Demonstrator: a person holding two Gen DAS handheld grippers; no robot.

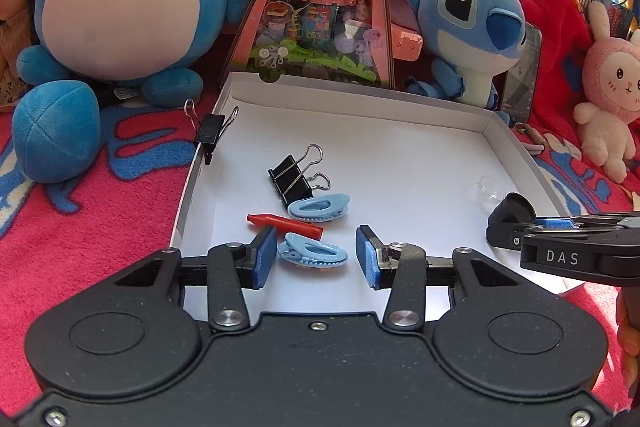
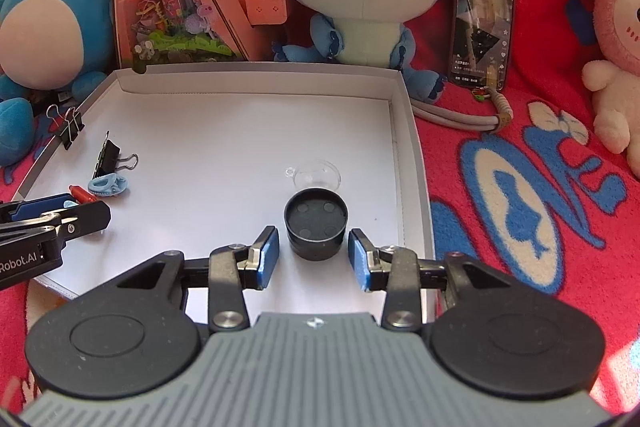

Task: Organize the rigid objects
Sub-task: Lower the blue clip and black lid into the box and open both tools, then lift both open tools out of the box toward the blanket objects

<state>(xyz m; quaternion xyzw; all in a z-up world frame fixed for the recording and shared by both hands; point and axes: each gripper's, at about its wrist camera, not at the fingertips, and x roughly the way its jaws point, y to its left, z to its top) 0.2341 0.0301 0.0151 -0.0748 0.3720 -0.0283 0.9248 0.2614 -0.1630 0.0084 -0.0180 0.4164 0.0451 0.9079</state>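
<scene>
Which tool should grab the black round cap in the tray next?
Right. The right tool is open with the black cap sitting between its pads, untouched. The left tool is over a blue clip.

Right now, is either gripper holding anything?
No. Left gripper straddles a blue hair clip; right gripper flanks the black cap. Pads touch neither.
</scene>
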